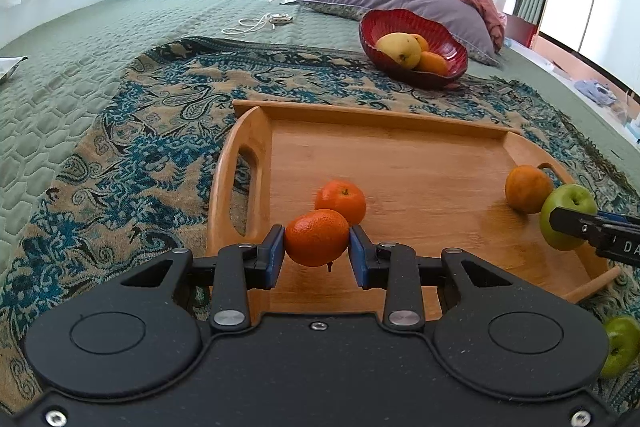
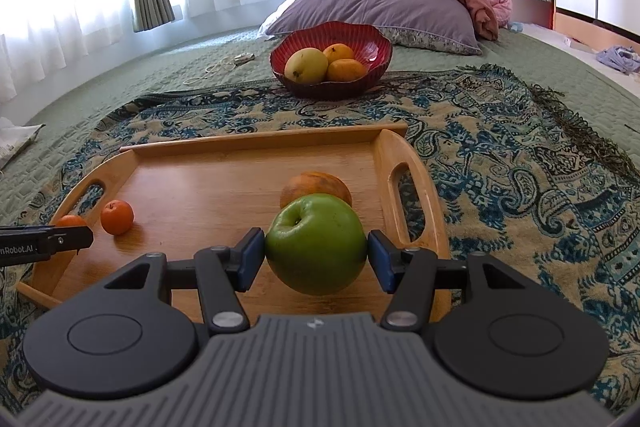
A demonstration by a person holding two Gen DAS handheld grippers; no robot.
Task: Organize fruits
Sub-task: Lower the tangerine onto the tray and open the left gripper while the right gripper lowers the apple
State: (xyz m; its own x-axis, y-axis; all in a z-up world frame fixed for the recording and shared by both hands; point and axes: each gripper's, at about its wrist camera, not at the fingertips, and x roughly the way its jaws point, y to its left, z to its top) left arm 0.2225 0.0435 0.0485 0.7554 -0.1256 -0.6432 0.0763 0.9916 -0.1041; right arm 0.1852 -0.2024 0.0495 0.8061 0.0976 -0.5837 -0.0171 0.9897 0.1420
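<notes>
My left gripper point(image 1: 317, 246) is shut on a mandarin point(image 1: 316, 237) just above the left part of the wooden tray point(image 1: 400, 147). A second mandarin point(image 1: 341, 201) lies on the tray behind it. My right gripper point(image 2: 316, 257) is shut on a green apple point(image 2: 314, 243) over the tray's right part; the apple also shows in the left wrist view point(image 1: 566, 221). An orange point(image 2: 316, 187) lies on the tray behind the apple. A red bowl point(image 2: 332, 59) beyond the tray holds a yellow mango and two oranges.
The tray point(image 2: 200, 179) rests on a patterned throw point(image 2: 500, 167) over a green quilted bed. Another green apple point(image 1: 620, 347) lies on the throw by the tray's near right corner. Pillows point(image 2: 380, 3) sit behind the bowl. A cord point(image 1: 256, 23) lies far left.
</notes>
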